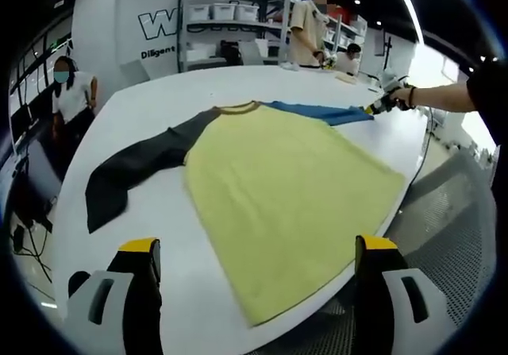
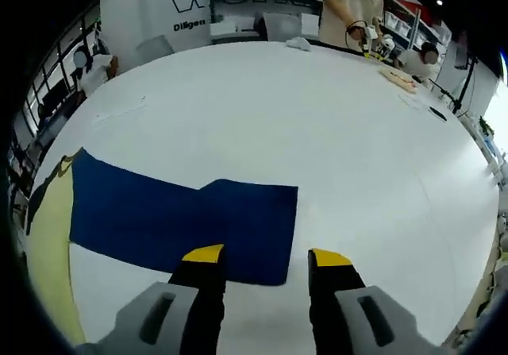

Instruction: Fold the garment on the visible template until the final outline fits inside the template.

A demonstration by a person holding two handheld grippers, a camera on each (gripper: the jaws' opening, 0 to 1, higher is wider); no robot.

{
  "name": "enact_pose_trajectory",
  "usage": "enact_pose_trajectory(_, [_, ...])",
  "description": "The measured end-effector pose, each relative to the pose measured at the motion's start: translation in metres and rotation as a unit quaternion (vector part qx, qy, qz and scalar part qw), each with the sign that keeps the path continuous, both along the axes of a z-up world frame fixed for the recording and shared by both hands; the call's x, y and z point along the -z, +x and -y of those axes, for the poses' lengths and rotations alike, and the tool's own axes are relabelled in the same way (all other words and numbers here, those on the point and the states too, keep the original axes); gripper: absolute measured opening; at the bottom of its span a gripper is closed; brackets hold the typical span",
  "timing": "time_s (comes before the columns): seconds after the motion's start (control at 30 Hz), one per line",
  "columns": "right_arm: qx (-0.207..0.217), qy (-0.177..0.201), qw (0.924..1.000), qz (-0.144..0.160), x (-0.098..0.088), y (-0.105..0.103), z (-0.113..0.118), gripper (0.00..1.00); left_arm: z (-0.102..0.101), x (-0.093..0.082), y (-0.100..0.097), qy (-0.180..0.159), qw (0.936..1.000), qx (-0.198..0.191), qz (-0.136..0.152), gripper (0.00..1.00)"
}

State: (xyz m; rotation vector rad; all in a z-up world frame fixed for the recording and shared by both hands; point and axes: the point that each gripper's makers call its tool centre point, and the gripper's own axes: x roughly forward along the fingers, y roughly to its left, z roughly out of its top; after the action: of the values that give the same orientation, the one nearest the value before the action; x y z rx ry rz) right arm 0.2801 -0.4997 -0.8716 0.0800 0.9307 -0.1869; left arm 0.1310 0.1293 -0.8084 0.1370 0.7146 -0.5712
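Left gripper (image 1: 258,252) jaws wide apart above yellow garment (image 1: 286,196), empty; right gripper (image 2: 266,256) parted, empty, over blue sleeve (image 2: 182,216).

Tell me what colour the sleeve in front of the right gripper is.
Blue sleeve, clearest in the right gripper view.

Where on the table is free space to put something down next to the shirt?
The white table is bare beyond the blue sleeve, up to the far edge. Another bare strip lies between the dark sleeve and the yellow body. The near edge is crowded: the yellow hem reaches it.
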Motion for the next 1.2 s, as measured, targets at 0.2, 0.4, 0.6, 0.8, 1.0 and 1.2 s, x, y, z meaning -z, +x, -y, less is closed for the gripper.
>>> enact_pose_trajectory(0.2, [-0.002,-0.004,1.0000,0.000,-0.004,-0.015,-0.021,0.27,-0.001,0.000,0.002,0.001,1.0000,-0.003,0.003,0.98])
enact_pose_trajectory(0.4, [0.010,-0.006,0.9999,0.008,-0.012,-0.023,-0.034,0.24,-0.001,0.002,0.001,0.006,1.0000,0.002,0.000,0.98])
enact_pose_trajectory(0.6, [0.003,-0.022,0.9998,0.002,-0.012,-0.027,-0.031,0.00,0.000,0.003,0.000,0.002,1.0000,0.006,-0.003,0.97])
enact_pose_trajectory(0.8, [0.009,-0.011,0.9999,0.001,-0.016,-0.027,-0.030,0.00,0.002,0.002,0.000,0.003,0.9999,0.010,-0.002,0.97])
enact_pose_trajectory(1.0, [0.003,0.005,0.9999,0.009,-0.034,-0.025,-0.039,0.00,0.003,0.003,-0.001,0.001,0.9999,0.015,-0.005,0.98])
enact_pose_trajectory(1.2, [-0.004,0.022,0.9995,0.023,-0.056,-0.018,-0.045,0.00,0.005,0.007,-0.003,-0.002,0.9996,0.020,-0.017,0.99])
